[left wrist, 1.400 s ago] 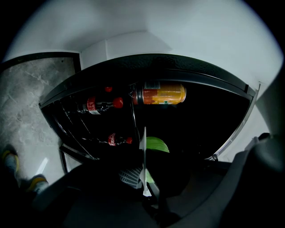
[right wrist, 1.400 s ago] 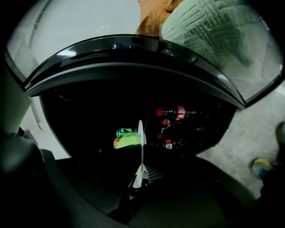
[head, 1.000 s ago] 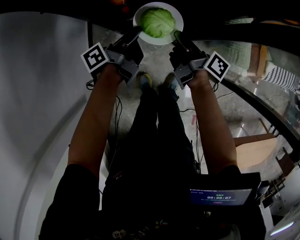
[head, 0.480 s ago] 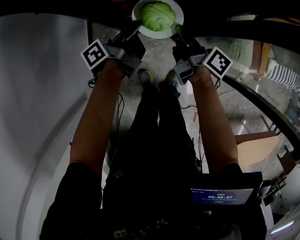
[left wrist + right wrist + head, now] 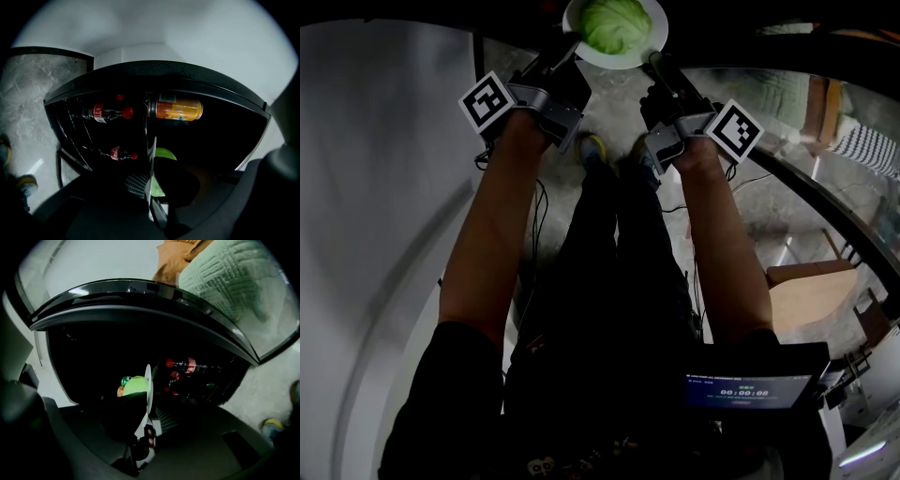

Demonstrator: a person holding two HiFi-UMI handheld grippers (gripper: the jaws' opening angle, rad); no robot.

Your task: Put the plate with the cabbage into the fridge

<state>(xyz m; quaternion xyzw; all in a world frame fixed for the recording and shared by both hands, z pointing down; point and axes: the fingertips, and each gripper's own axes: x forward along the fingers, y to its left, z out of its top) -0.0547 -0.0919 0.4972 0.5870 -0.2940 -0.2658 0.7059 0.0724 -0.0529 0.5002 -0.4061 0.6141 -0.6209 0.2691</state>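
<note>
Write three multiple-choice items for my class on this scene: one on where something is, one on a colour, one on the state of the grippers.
1. Where does the cabbage lie?
A. on the floor
B. on the plate
C. on a table

2. What colour is the plate?
A. white
B. red
C. black

3. How do the left gripper and the right gripper stand?
A. both open
B. only the left one shut
C. both shut on the plate

Answers:
1 B: the head view shows it resting on the plate.
2 A: its rim shows white in every view.
3 C: each gripper view shows the jaws closed on the plate's rim.
</note>
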